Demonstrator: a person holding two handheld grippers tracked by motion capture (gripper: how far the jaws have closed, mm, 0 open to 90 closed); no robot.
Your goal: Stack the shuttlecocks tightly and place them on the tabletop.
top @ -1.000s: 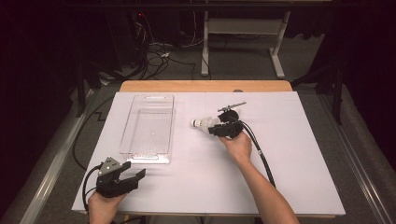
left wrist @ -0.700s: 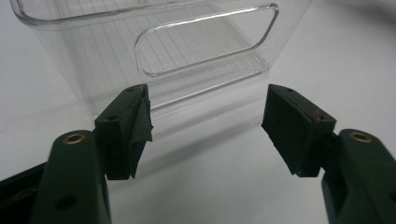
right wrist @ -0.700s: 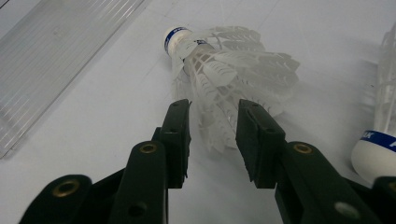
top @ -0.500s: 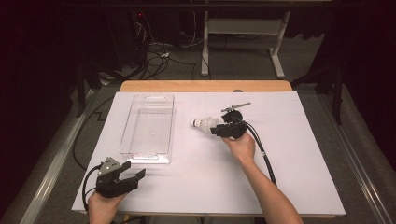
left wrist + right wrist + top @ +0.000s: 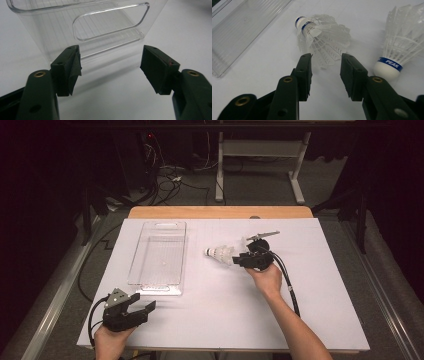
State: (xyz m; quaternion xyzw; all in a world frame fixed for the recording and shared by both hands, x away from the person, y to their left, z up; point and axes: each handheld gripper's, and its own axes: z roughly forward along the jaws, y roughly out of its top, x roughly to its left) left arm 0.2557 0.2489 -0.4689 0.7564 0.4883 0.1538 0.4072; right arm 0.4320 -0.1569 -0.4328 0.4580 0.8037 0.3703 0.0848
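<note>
**A:** If going by the right gripper view, looks like right gripper partly open, nothing clamped. Lying shuttlecock dead ahead, feather skirt just off the pad tips, cork end pointing away, toward the clear tray.

**B:** Yep, long axis pretty much in line with the jaws. Second shuttlecock upright, off to the right. Left gripper wide open, empty, well apart, facing the tray's near end.

White shuttlecocks (blue-banded corks), clear tray, black grippers, white table
</note>
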